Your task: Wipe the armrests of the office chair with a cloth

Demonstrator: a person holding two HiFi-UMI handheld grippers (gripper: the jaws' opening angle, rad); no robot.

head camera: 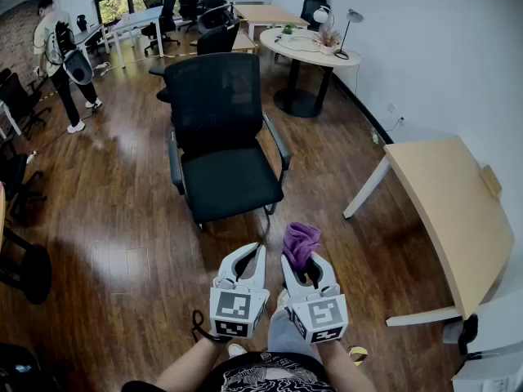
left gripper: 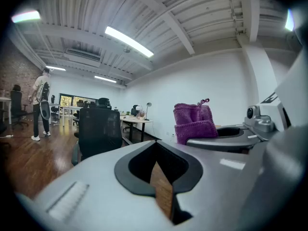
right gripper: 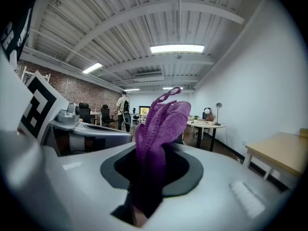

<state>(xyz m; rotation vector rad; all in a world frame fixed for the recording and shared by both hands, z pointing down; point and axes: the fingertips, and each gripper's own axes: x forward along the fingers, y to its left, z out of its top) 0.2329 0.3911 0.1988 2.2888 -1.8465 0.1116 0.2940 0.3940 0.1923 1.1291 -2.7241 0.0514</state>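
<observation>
light: bright, even | source: ceiling strip lights (left gripper: 129, 41) | glare: floor (head camera: 135, 149) | edges: fisheye, dark

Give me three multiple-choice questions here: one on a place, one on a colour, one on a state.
1. Where is the office chair? A) ahead of the right claw B) under the wooden desk C) beside the standing person
2. What colour is the cloth? A) white B) purple C) yellow
3. What holds the cloth? A) an armrest B) the left claw C) the right claw

Answers: 1 A, it stands just beyond the claw tips; 2 B, purple in every view; 3 C, its jaws are shut on it.
</observation>
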